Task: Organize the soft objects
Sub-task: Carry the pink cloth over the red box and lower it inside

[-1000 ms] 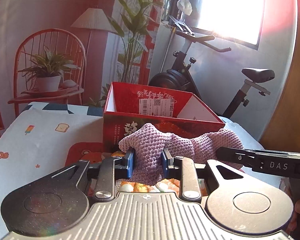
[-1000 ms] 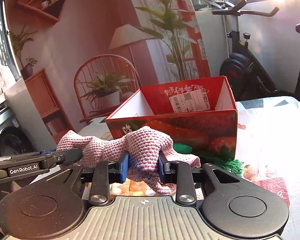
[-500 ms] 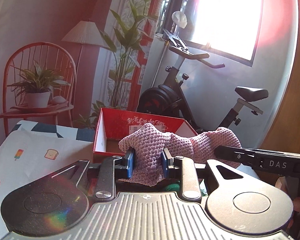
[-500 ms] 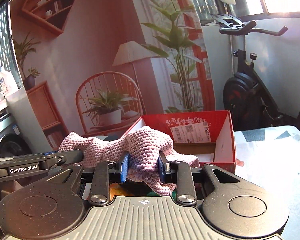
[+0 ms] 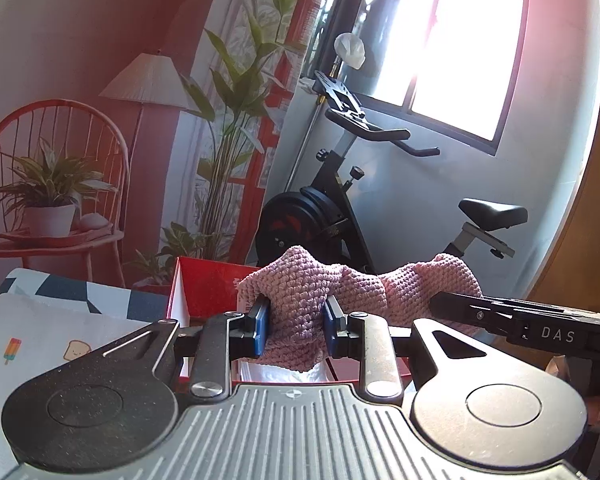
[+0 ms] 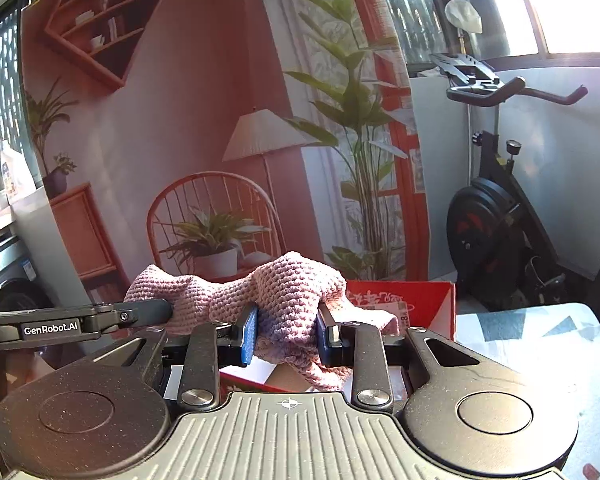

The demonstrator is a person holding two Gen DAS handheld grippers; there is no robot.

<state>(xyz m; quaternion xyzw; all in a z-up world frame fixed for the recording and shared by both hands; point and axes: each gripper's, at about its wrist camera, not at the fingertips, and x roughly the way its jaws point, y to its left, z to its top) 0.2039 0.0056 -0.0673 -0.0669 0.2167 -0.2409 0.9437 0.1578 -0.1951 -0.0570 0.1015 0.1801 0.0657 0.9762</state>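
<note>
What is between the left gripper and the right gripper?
The pink knit cloth spans between the left gripper and right gripper, each clamped on one end; both wrist views show it, above the red box.

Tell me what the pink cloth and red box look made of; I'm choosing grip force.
Pink cloth: looks like chunky crocheted or knitted yarn, matte, with visible looped stitches, sagging between both grippers. Red box: probably printed cardboard, with thin flat walls, pale inner face and a stuck-on label.

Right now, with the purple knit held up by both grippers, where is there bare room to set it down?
Bare printed tablecloth lies left of the red box, and more right of it in the right wrist view. The box's floor shows pale below the knit cloth. The middle is crowded: left hand-held gripper and right hand-held gripper both clamp the cloth.
</note>
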